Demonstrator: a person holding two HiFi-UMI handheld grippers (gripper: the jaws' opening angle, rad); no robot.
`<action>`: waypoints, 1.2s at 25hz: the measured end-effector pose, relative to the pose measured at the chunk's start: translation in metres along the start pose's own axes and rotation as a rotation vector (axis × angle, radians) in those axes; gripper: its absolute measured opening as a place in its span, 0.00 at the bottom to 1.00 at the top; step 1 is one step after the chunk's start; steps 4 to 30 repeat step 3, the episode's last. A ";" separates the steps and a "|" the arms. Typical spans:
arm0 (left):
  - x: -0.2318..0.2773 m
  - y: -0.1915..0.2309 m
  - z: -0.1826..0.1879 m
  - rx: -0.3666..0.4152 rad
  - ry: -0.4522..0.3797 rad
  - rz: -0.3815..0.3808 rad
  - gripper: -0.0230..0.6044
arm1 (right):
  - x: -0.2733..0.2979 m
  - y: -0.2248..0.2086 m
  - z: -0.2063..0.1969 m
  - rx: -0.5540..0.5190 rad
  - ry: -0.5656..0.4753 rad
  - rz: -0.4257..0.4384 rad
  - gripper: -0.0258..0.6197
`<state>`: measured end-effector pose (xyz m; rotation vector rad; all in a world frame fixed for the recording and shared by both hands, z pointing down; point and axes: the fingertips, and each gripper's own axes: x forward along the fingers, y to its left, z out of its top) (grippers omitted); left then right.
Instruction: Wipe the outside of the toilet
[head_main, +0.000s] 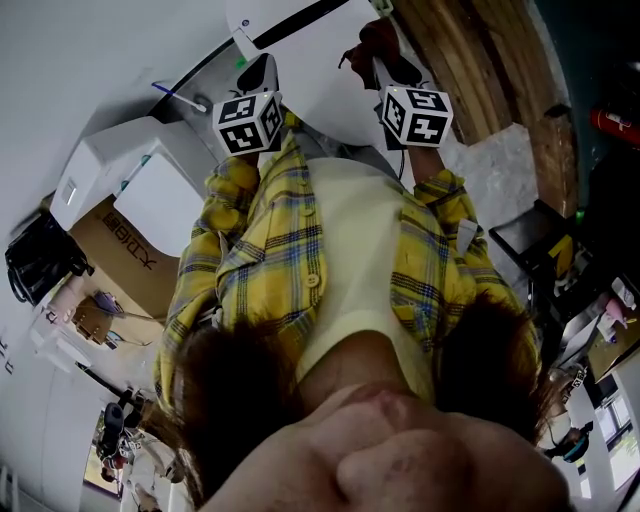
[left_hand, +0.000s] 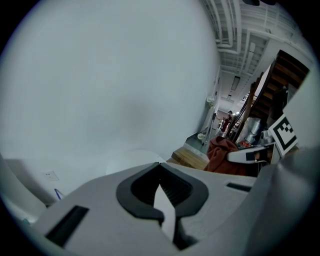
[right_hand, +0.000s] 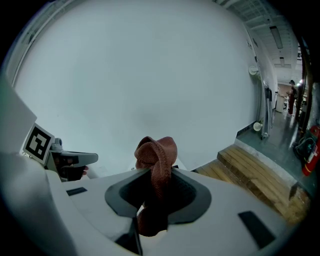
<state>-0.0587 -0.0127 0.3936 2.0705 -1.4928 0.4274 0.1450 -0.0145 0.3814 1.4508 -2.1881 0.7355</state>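
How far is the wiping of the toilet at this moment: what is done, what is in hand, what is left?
Done: nothing shows as wiped yet. In hand: the right gripper is shut on a red-brown cloth, raised near the white toilet; the left gripper is shut and empty. Left: apparently the whole outside; whether the cloth touches the toilet cannot be judged.

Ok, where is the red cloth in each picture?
Head view: the red cloth is at the top edge, just right of middle.
Left gripper view: right of middle.
Right gripper view: bottom middle, pinched in the right tool.
Shared landmark: the wooden boards beside it.
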 end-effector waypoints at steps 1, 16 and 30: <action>-0.001 0.000 0.001 -0.001 0.000 -0.001 0.05 | -0.001 0.000 0.001 0.003 0.000 -0.002 0.22; -0.002 0.001 0.002 -0.001 0.001 -0.002 0.05 | -0.002 0.000 0.002 0.009 -0.001 -0.006 0.22; -0.002 0.001 0.002 -0.001 0.001 -0.002 0.05 | -0.002 0.000 0.002 0.009 -0.001 -0.006 0.22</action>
